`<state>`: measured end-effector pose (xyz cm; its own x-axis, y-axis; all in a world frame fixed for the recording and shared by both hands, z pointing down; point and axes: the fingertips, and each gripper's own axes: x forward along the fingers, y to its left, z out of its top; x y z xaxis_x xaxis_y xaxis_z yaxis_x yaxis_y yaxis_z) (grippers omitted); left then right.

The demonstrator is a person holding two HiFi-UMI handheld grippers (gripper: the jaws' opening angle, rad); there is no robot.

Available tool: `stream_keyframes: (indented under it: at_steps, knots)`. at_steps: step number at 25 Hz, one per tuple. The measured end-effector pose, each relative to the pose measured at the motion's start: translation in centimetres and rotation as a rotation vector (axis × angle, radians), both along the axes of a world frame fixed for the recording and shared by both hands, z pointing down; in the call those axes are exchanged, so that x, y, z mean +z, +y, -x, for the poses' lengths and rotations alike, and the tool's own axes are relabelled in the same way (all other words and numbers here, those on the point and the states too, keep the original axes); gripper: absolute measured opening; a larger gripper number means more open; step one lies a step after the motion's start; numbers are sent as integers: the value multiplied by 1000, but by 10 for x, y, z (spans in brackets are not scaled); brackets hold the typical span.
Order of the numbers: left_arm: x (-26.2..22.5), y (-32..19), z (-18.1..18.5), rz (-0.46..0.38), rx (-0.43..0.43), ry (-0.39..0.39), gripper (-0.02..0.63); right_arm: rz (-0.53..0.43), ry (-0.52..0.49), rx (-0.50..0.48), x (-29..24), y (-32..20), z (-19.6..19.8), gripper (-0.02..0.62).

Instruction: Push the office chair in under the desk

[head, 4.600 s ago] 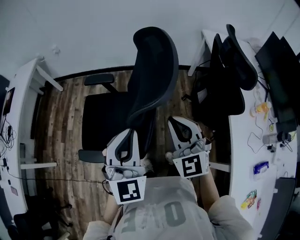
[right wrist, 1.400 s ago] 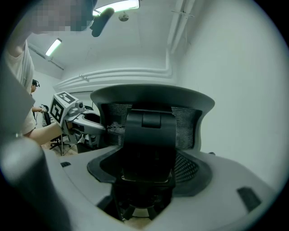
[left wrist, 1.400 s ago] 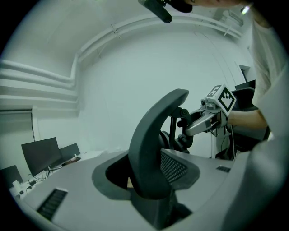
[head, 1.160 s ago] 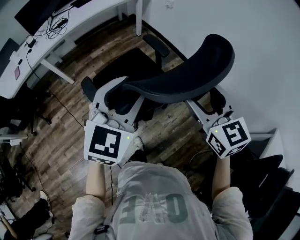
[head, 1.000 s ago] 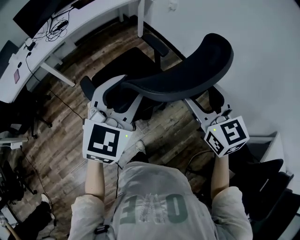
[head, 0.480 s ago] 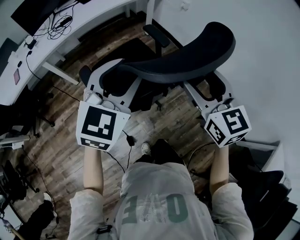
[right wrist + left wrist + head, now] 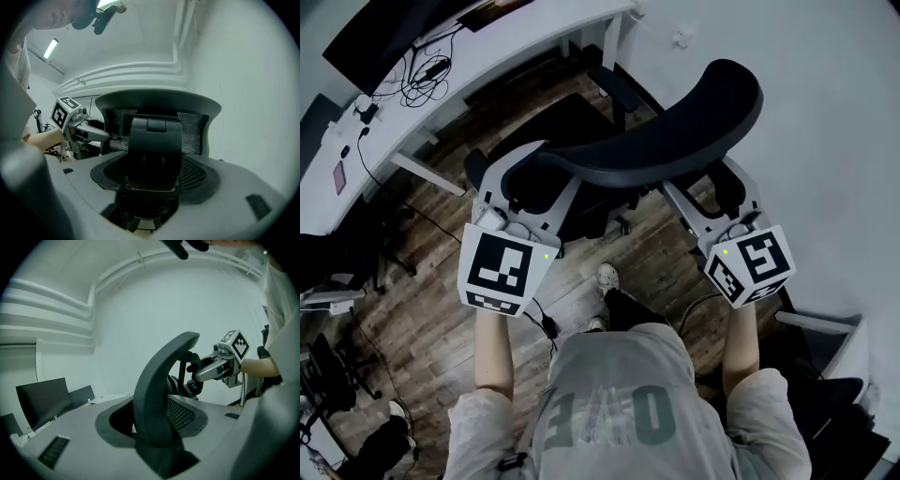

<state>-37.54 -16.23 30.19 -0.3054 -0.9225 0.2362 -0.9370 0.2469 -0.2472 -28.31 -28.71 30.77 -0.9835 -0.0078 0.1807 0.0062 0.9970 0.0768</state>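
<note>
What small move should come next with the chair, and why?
Probably push the chair straight toward the desk: the left gripper and right gripper grip its backrest, its seat faces the desk, yet it is not under it.

The only lettering is on the person's shirt (image 7: 614, 417): a row of big pale block capitals across the front, seen from above and upside down. An O and an E-shaped letter can be picked out, but the whole word cannot be read. The left marker cube (image 7: 499, 272) on the left hand-held gripper (image 7: 546, 173) and the right marker cube (image 7: 748, 265) on the right hand-held gripper (image 7: 703, 183) carry black-and-white square code patterns, not letters or numbers. The small things on the bench (image 7: 516, 28) are too small to read.
</note>
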Motion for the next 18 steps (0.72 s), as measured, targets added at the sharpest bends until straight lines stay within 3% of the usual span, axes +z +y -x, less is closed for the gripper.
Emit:
stream_keyframes:
  at_steps: [18]
  knots:
    - [7,-41,160,1,-92,26,215,8,-18,-24,8,-44,158,302]
